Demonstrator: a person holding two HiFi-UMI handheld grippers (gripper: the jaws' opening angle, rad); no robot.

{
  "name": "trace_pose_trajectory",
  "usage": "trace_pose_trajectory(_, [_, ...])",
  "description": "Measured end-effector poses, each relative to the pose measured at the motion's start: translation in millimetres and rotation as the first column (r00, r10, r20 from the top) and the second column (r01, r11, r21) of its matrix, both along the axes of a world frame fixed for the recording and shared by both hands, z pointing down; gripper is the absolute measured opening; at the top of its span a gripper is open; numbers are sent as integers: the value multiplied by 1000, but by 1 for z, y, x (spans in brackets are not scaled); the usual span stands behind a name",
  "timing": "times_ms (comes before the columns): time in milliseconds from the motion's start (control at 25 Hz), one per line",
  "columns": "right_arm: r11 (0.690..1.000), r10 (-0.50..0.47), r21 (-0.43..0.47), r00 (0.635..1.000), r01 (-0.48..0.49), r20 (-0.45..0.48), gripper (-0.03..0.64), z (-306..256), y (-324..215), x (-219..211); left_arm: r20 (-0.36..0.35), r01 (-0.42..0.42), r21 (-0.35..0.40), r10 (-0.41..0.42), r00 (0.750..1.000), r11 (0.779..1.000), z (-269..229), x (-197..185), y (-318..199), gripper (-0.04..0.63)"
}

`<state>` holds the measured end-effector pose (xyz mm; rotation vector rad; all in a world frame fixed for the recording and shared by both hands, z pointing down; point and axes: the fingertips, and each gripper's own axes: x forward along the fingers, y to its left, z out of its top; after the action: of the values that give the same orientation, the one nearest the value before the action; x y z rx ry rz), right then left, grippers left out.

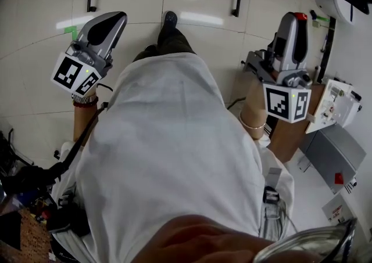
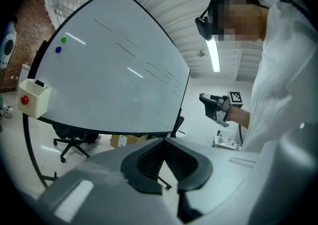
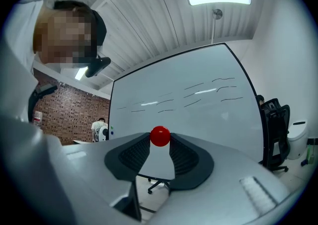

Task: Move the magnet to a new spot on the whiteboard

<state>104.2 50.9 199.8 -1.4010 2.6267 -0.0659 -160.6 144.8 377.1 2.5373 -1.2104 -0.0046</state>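
the red magnet (image 3: 160,136) is pinched at the very tips of the right gripper (image 3: 160,140), whose fingers stand only as far apart as its width. it appears clear of the white, glossy whiteboard (image 3: 198,95) ahead. it looks small, round, hard and smooth. it is probably light and rigid but slippery against the ribbed dark pads, so a hold across its widest part seems safest. the left gripper (image 2: 164,140) has its fingers drawn together at the tips, with nothing between them.
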Motion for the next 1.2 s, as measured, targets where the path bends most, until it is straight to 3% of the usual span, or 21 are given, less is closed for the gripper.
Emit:
trace_pose_trajectory(160, [1000, 13, 12, 1000, -13, 15, 127, -8, -48, 13, 10, -17, 17, 17, 1000, 1000, -12, 7, -51, 6])
trace_pose_trajectory(320, [1000, 23, 17, 1000, -23, 10, 127, -11, -102, 33, -56, 50, 82, -46, 997, 995, -38, -3, -114, 6])
trace_pose_trajectory(440, [999, 31, 4, 999, -32, 40, 126, -8, -137, 49, -67, 47, 73, -42, 997, 996, -41, 6, -153, 6])
trace_pose_trajectory(560, [1000, 14, 25, 998, -16, 58, 127, -8, -163, 58, -28, -15, 67, 16, 999, 998, -39, 33, -177, 6])
trace_pose_trajectory(680, [999, 13, 41, 998, -16, 60, 127, -3, -185, 64, 59, -101, 112, 95, 994, 989, -45, 59, -196, 6])
trace_pose_trajectory(800, [1000, -5, 21, 997, 3, 72, 126, 5, -202, 57, 128, -141, 151, 122, 984, 978, -54, 63, -217, 6])
trace_pose_trajectory(1040, [1000, -23, 17, 999, 23, 28, 127, 13, -236, 8, 90, -215, 180, 201, 975, 960, -62, 37, -269, 6])
trace_pose_trajectory(1120, [1000, -17, 12, 1000, 17, 21, 127, 13, -248, -10, 65, -281, 175, 274, 959, 944, -59, 45, -277, 6])
trace_pose_trajectory(1200, [1000, 1, 14, 1000, -1, 7, 127, 8, -254, -11, 42, -363, 183, 362, 931, 913, -62, 76, -276, 6])
